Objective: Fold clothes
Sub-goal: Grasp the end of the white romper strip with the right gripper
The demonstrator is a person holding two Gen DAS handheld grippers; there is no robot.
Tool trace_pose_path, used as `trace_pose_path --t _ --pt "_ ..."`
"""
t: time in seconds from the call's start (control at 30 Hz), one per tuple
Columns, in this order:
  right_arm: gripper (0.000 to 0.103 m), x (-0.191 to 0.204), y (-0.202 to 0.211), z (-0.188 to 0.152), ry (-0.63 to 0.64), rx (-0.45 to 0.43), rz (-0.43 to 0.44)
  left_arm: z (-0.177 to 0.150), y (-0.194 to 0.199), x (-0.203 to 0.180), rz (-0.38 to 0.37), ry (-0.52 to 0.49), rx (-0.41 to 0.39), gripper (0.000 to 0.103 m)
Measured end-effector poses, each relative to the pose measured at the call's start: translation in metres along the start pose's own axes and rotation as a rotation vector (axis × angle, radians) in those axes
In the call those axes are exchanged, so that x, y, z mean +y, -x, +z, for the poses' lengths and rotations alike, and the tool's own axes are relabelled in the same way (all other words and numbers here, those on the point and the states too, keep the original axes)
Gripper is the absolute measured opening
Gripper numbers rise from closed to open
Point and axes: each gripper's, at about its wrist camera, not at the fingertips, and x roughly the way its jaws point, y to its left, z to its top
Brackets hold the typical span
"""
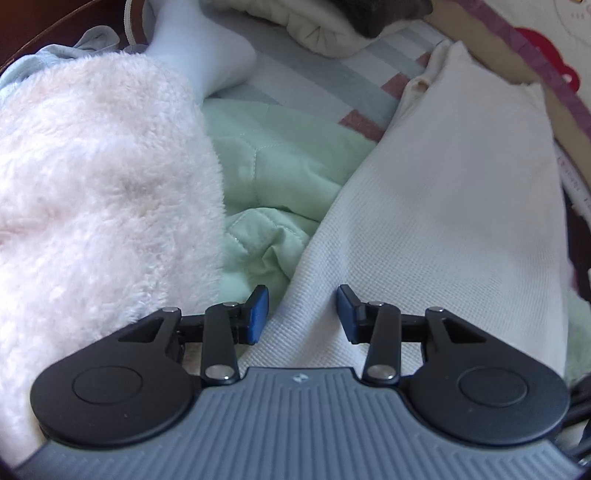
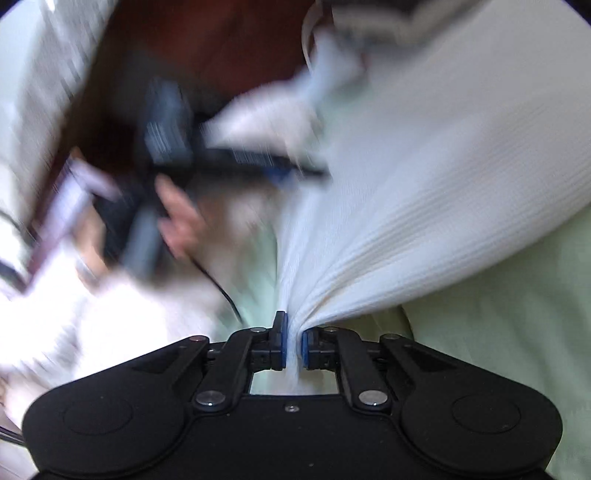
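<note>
The white waffle-knit garment (image 2: 424,184), pinched in the closed right gripper (image 2: 293,347), is best kept taut until the empty, wide-open left gripper (image 1: 302,314) is closed on the cloth between its fingers.

This looks like a bedroom in a home, with a striped bedsheet (image 1: 295,77) spread under a green quilted blanket (image 1: 273,166), a fluffy pink garment (image 1: 96,192), a white knit garment (image 1: 454,206) and rolled cream bedding (image 1: 317,29) heaped beside dark wooden furniture (image 2: 229,48).
</note>
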Motion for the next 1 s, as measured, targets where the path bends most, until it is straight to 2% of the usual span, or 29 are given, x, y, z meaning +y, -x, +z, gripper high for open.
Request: trace_pose_path --t 0.07,0.1,0.17,0.2,0.27,0.33,0.37,0.4,0.47,0.57,0.63,0.73,0.83,0.87,0.93,1.0 --pt "0.011 0.013 -0.011 -0.003 0.05 0.078 0.004 0.0 0.005 -0.005 0.02 -0.03 -0.018 0.041" --pt "0.016 0.019 -0.016 -0.005 0.076 0.117 0.007 0.001 0.009 -0.008 0.029 -0.045 -0.033 0.041" --pt "0.029 0.03 -0.009 -0.005 0.152 0.144 -0.037 0.003 0.024 -0.014 0.032 -0.074 -0.111 0.04" --pt "0.035 0.03 0.003 -0.004 0.168 0.12 -0.062 0.005 0.03 -0.02 0.022 -0.09 -0.146 0.04" --pt "0.037 0.02 0.036 0.004 0.151 0.022 -0.105 0.011 0.029 -0.043 -0.043 -0.126 -0.17 0.041" --pt "0.039 -0.003 0.083 0.019 0.057 -0.141 -0.146 0.018 0.029 -0.067 -0.108 -0.161 -0.193 0.044" --pt "0.041 -0.02 0.106 0.028 -0.01 -0.229 -0.168 0.021 0.028 -0.078 -0.14 -0.178 -0.205 0.044" --pt "0.047 -0.04 0.13 0.039 -0.086 -0.317 -0.189 0.024 0.028 -0.09 -0.172 -0.196 -0.217 0.044" --pt "0.05 -0.08 0.176 0.061 -0.239 -0.494 -0.232 0.03 0.027 -0.113 -0.237 -0.231 -0.241 0.044" --pt "0.051 -0.148 0.224 0.103 -0.426 -0.644 -0.302 0.039 0.024 -0.149 -0.33 -0.284 -0.269 0.044" --pt "0.053 -0.186 0.244 0.13 -0.494 -0.684 -0.364 0.043 0.006 -0.172 -0.357 -0.326 -0.247 0.044" --pt "0.053 -0.228 0.261 0.161 -0.542 -0.727 -0.477 0.033 -0.017 -0.185 -0.38 -0.357 -0.203 0.044" --pt "0.055 -0.263 0.268 0.18 -0.566 -0.758 -0.55 0.022 -0.034 -0.165 -0.432 -0.323 -0.133 0.044" --pt "0.055 -0.279 0.272 0.183 -0.59 -0.775 -0.555 0.022 -0.039 -0.157 -0.441 -0.287 -0.102 0.044" --pt "0.052 -0.307 0.275 0.184 -0.635 -0.841 -0.496 0.021 -0.05 -0.141 -0.458 -0.215 -0.04 0.044" --pt "0.051 -0.324 0.269 0.189 -0.663 -0.866 -0.501 0.023 -0.057 -0.128 -0.494 -0.149 0.001 0.044"
